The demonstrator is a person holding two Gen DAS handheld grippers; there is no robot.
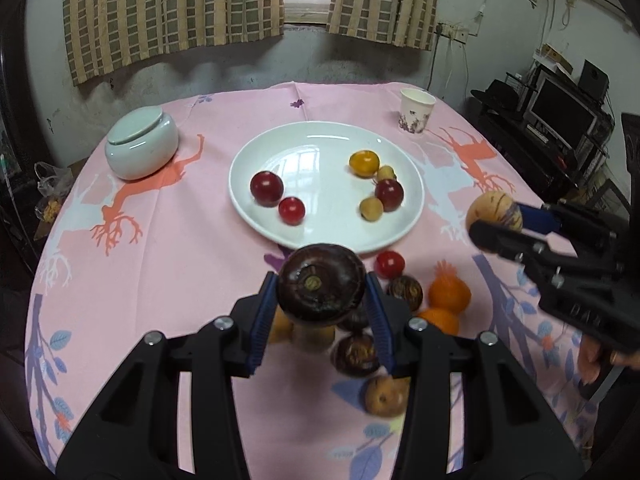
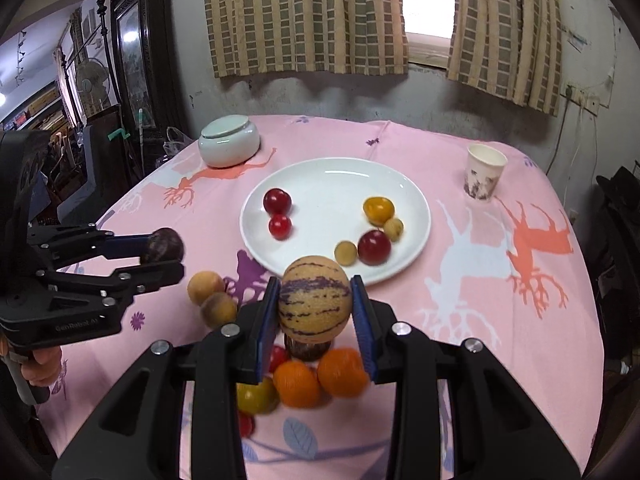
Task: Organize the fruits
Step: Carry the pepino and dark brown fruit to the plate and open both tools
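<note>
My left gripper [image 1: 321,289] is shut on a dark purple-brown round fruit [image 1: 321,289], held above the table just before the white plate [image 1: 320,136]; it also shows in the right wrist view [image 2: 164,246]. My right gripper [image 2: 315,304] is shut on a tan fruit with purple stripes [image 2: 315,304], seen too in the left wrist view [image 1: 494,212]. The plate [image 2: 332,176] holds several small fruits: red ones [image 1: 267,188], an orange-yellow one [image 1: 364,163] and tan ones [image 1: 371,209]. Loose fruits lie on the cloth under both grippers, among them oranges [image 2: 320,378] and dark ones [image 1: 356,355].
A pale green lidded jar [image 1: 142,142] stands at the back left. A paper cup [image 1: 416,111] stands at the back right. The round table has a pink patterned cloth [image 1: 180,260]. A wall with curtains is behind; a TV shelf [image 1: 560,120] is to the right.
</note>
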